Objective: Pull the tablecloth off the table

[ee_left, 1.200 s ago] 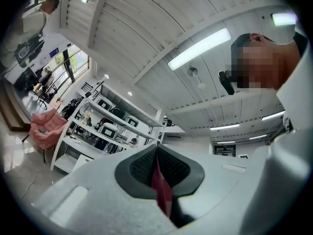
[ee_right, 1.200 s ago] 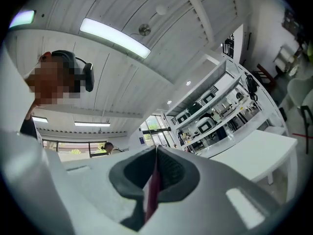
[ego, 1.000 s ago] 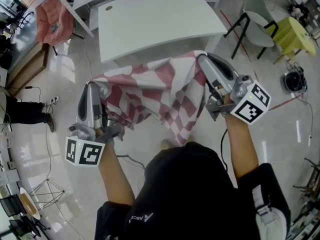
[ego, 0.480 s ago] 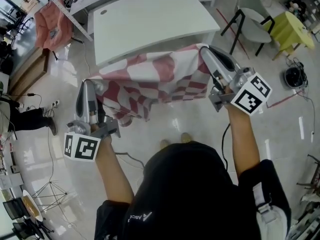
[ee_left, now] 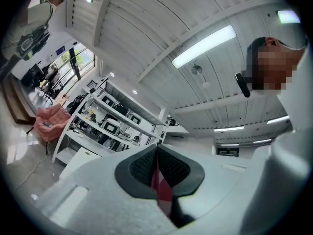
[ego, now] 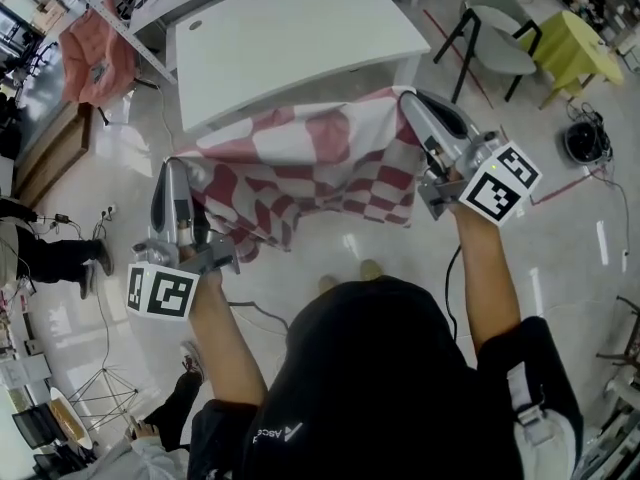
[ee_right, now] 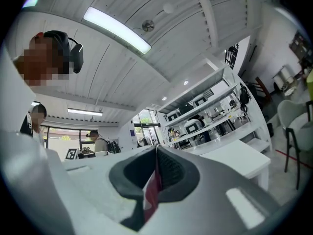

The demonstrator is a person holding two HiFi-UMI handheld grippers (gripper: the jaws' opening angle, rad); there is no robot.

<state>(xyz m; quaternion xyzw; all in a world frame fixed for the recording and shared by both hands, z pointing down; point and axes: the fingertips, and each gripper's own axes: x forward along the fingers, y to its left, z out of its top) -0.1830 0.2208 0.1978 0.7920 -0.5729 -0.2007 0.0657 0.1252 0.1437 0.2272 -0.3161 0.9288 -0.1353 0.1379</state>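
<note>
Two ends of tablecloth (ego: 310, 168) clamped, left gripper (ego: 180, 171) jaws, right gripper (ego: 407, 100) jaws, cloth between.

The checked cloth (ego: 310, 168) hangs stretched between the left tongs (ego: 178, 166) and the right tongs (ego: 408, 99), just before the near edge of the bench (ego: 300, 38), blocking passage there. Open floor (ego: 290, 268) lies beneath it. A grey chair (ego: 495, 40) stands to the right of the bench, and a pink-draped seat (ego: 90, 53) well to its left.

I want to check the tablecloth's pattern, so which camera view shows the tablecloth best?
The head view: the red-and-white checked tablecloth hangs spread between the left hand-held gripper and right hand-held gripper, in front of the table. Each gripper view shows only a thin red sliver pinched between shut jaws.
</note>
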